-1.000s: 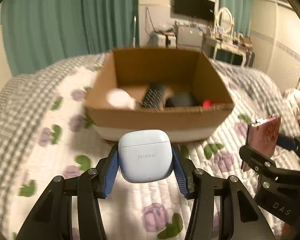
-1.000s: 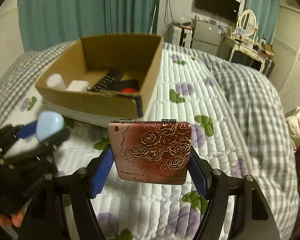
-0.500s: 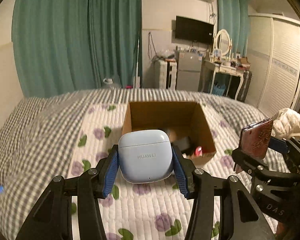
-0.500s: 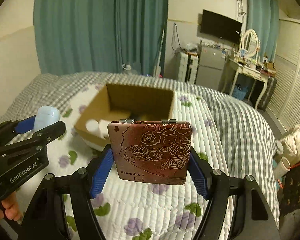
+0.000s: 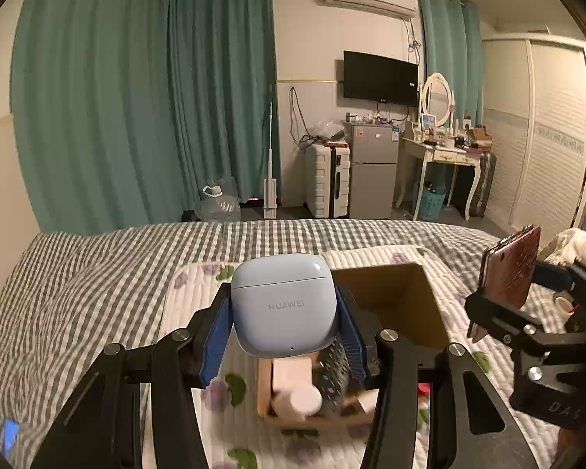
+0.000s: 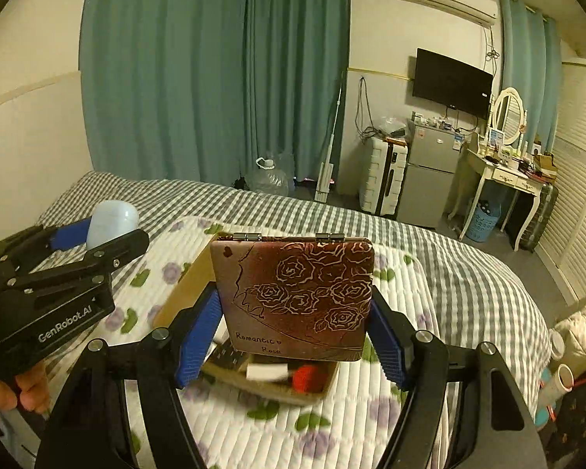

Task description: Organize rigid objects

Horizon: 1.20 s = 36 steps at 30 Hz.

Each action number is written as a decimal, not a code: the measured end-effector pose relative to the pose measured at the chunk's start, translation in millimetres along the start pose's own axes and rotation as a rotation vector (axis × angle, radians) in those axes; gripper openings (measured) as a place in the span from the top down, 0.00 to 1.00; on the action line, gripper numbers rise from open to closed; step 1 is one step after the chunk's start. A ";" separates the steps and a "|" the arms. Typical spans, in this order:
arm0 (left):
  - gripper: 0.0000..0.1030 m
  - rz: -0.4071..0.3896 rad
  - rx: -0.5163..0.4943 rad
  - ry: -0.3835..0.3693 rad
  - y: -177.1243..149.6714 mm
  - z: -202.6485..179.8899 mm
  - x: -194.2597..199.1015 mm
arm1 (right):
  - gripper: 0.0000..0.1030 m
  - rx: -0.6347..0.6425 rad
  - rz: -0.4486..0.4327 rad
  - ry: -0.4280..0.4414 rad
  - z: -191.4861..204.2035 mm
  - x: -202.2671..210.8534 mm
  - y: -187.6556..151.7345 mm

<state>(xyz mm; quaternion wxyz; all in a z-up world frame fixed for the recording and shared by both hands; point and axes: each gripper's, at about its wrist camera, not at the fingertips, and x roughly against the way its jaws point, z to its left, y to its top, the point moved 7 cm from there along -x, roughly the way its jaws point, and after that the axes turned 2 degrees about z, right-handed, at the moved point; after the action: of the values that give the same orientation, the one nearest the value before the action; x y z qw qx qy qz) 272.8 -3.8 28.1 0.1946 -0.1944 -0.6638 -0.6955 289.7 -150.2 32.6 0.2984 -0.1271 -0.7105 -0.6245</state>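
Both grippers raised since earlier frame; cardboard box (image 5: 406, 301) now low, behind held items on quilted bed (image 6: 429, 293). Right gripper (image 6: 293, 324) clamps rose-embossed case (image 6: 297, 297). Left gripper (image 5: 283, 332) clamps Huawei earbud case (image 5: 283, 305).

Cardboard box (image 5: 406, 305) on bed (image 5: 97, 281)

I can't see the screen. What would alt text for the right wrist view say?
The right gripper holds a rose-engraved brown metal case upright above a cardboard box on a floral quilted bed. At left, the left gripper holds a pale blue earbud case.
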 end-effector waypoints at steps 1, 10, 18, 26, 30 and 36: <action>0.50 0.003 -0.007 -0.003 2.0 -0.3 -11.0 | 0.31 0.003 -0.002 -0.001 -0.5 -7.4 3.2; 0.50 0.101 -0.046 -0.048 -4.6 -18.6 -108.7 | 0.31 0.019 0.036 -0.014 -15.3 -81.8 12.2; 0.47 0.197 -0.033 -0.058 -29.2 -22.6 -157.0 | 0.31 -0.012 0.124 0.006 -33.8 -141.5 -13.4; 0.31 0.112 0.014 -0.046 -11.7 -9.3 -136.4 | 0.31 -0.012 0.135 0.014 -37.5 -154.2 -17.9; 0.31 0.069 0.011 -0.024 -0.5 0.9 -117.7 | 0.31 -0.023 0.128 0.029 -36.5 -158.6 -14.5; 0.31 0.015 0.005 -0.004 13.5 10.8 -74.2 | 0.28 -0.052 0.124 0.028 -31.1 -161.1 -5.1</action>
<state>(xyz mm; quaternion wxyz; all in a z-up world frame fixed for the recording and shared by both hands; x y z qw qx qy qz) 343.1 7.3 0.7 0.1991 -0.2005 -0.6646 -0.6918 422.4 -150.1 -64.1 0.3430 -0.1698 -0.6807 -0.6246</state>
